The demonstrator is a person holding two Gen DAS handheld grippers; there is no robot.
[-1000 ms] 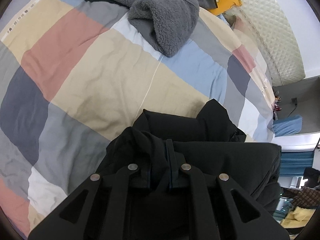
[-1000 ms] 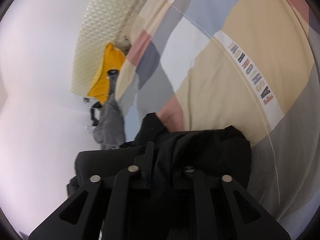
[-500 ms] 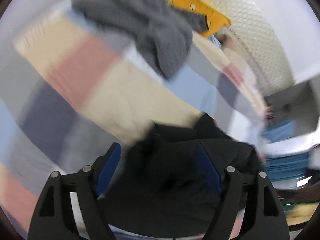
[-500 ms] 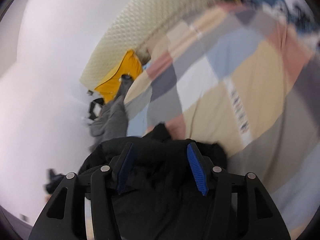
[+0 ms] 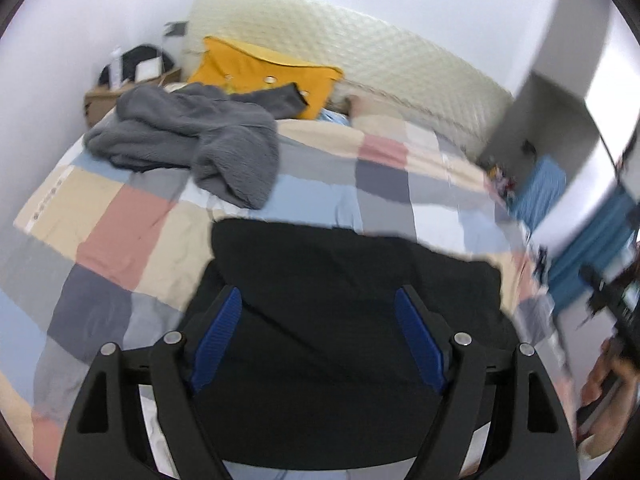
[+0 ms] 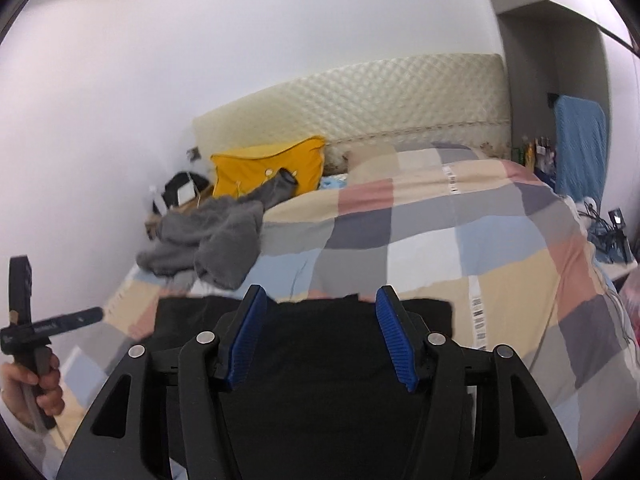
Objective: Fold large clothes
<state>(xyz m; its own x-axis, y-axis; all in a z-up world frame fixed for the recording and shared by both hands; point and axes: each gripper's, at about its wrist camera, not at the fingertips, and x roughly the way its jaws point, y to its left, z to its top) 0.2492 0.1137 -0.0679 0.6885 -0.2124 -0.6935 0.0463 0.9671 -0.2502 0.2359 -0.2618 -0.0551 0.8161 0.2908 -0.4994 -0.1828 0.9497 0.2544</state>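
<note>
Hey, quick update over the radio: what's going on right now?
Left gripper open, right gripper open. Black garment folded on bed. Grey fleece lying apart, not blocking.

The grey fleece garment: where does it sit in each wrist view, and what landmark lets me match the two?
Left wrist: the grey fleece garment lies crumpled upper left on the checked duvet, beyond the black garment.
Right wrist: it lies left of centre, at the duvet's left edge.
Shared landmark: the yellow pillow against the quilted headboard, just behind the grey garment in both views.
</note>
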